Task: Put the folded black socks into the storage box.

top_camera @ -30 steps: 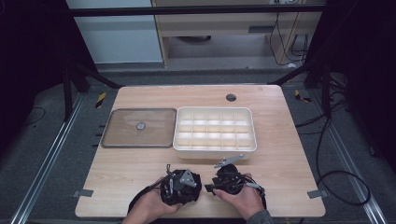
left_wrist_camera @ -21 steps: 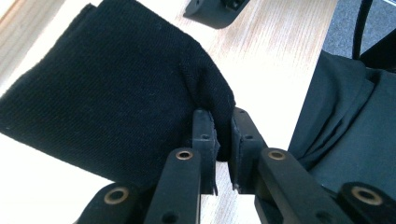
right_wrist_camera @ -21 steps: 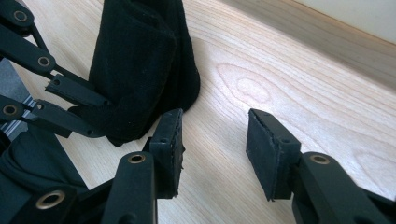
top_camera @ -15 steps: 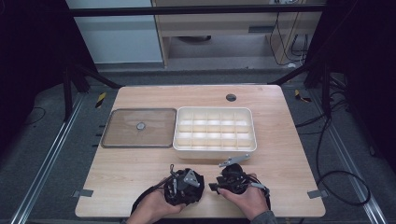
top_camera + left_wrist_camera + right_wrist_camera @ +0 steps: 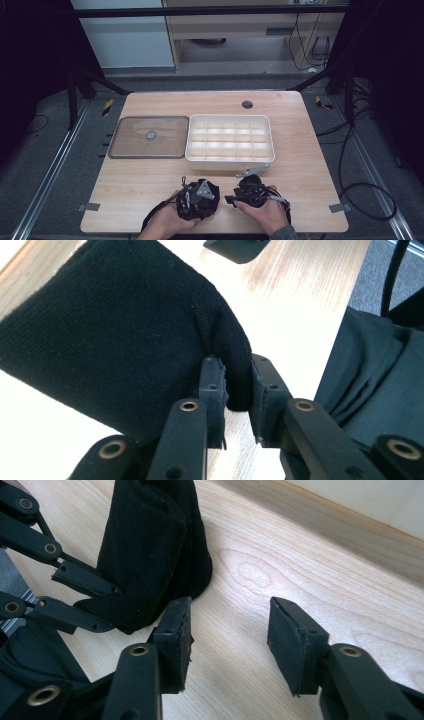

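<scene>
Wooden table (image 5: 150,185) under us — left gripper (image 5: 235,390) pinched the black cloth (image 5: 125,340), jaws just easing apart; right gripper (image 5: 230,630) released, widening beside it.

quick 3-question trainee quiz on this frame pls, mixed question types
1. True or false: the left gripper has a fold of the black cloth between its jaws.
2. Multiple choice: what lies between the right gripper jaws? A) the black cloth B) bare wooden table C) the clear lid
3. Short answer: in the high view, what lies directly left of the white compartment tray on the table?

Key
1. True. The left gripper view shows the pads closed on a fold of the cloth.
2. B. The jaws stand apart over bare wood, with the cloth off to one side.
3. A flat clear lid with a small round knob at its centre.
</scene>
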Available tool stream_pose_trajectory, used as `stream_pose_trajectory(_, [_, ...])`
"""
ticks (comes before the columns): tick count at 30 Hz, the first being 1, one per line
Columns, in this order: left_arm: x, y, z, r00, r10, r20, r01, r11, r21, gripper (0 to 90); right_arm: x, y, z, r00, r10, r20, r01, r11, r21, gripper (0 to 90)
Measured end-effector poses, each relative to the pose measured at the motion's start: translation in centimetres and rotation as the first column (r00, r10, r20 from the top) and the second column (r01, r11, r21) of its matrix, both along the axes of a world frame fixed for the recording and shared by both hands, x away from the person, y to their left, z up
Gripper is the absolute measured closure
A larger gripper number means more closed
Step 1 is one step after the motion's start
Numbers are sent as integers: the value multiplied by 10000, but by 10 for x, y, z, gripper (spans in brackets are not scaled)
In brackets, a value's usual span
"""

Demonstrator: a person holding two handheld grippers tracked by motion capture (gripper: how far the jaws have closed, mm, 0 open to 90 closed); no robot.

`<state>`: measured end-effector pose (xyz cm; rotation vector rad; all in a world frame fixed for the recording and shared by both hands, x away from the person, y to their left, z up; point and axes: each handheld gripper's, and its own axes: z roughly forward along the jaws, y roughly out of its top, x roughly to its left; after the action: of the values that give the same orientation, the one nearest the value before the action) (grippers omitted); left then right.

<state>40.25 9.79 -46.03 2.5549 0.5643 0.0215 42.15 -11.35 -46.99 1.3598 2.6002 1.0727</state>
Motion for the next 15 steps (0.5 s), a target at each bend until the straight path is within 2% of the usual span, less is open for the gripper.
stream_pose_trajectory(11, [-8,1,5,9975,198,684,-201,9998,42,647,0,-1,-1,9998,-182,0,182,9998,-64,443])
stream_pose_trajectory(15, [-9,2,7,9968,243,766,-240,9997,-49,611,0,0,0,9998,-182,13,182,9998,-74,435])
